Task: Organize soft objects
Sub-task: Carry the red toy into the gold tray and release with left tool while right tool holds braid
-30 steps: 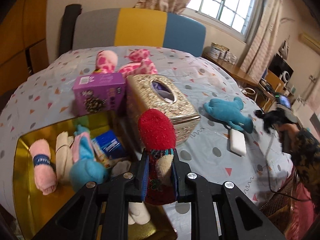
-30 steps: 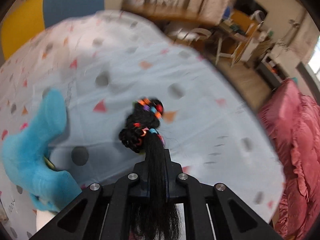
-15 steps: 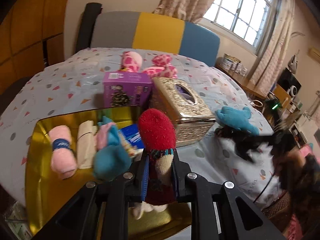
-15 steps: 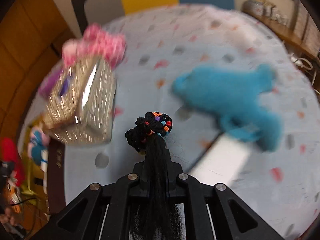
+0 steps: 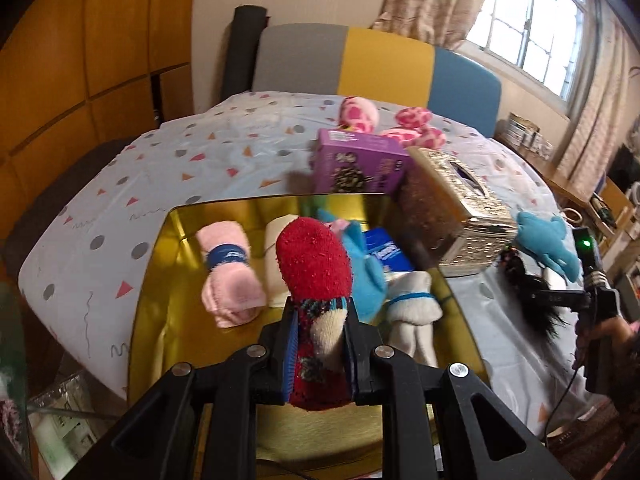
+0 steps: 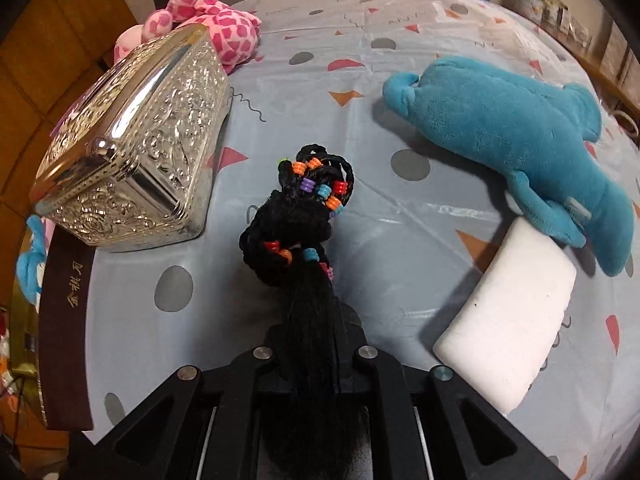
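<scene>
My left gripper [image 5: 319, 344] is shut on a red sock [image 5: 316, 268] with a patterned cuff, held above the gold tray [image 5: 160, 280]. In the tray lie a rolled pink towel [image 5: 228, 276], a cream roll [image 5: 276, 256], a blue-and-pink plush [image 5: 360, 264], a blue packet [image 5: 386, 250] and white socks [image 5: 412, 308]. My right gripper [image 6: 310, 320] is shut on a black braided hairpiece [image 6: 304, 216] with coloured beads, hanging over the tablecloth right of the tray; the hairpiece [image 5: 524, 284] also shows in the left wrist view. A blue plush dolphin [image 6: 516, 132] lies further right.
A silver tissue box [image 6: 132, 148] stands beside the tray, a purple box [image 5: 360, 164] behind it, and a pink spotted plush [image 6: 216, 24] further back. A white sponge [image 6: 508, 320] lies under the dolphin's tail. A person's hand [image 5: 604, 328] is at the table's right edge.
My left gripper carried the red sock leftward over the tray. My right gripper swung left with the hairpiece, from the table's right edge to between the tissue box and the dolphin.
</scene>
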Tool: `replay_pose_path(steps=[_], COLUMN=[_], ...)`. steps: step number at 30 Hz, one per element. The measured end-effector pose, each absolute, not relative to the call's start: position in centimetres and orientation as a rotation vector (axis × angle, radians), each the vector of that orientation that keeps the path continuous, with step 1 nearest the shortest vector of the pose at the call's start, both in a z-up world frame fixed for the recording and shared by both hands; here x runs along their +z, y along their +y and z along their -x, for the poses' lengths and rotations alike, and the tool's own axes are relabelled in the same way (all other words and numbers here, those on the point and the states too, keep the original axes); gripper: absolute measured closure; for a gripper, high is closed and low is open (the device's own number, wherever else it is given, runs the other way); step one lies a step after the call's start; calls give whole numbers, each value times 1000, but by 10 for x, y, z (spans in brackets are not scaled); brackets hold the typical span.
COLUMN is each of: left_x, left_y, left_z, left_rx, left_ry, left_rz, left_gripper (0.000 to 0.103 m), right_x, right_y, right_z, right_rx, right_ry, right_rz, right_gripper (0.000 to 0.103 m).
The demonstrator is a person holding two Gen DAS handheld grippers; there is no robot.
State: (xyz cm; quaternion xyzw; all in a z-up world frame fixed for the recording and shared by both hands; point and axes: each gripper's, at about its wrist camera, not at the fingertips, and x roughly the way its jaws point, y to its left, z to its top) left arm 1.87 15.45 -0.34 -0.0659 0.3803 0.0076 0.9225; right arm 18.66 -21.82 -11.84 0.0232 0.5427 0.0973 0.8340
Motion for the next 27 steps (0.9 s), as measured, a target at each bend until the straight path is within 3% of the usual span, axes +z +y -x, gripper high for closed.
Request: replay_pose_path(steps=[9, 20, 27], left_x=[-10, 29, -10], left_y=[181, 300, 270], left_z=[-19, 17, -20], left_rx=[67, 283, 178], left_ry=[803, 691, 808], left_rz=[169, 344, 339], left_gripper=[83, 84, 83], right_x=[-116, -107, -108], right_y=[-190, -183, -183], right_z=[-165, -151, -157], right_rx=[196, 184, 181], right_ry=[1088, 1073, 1071], right_rz=[116, 175, 187], right_gripper=[93, 93, 93])
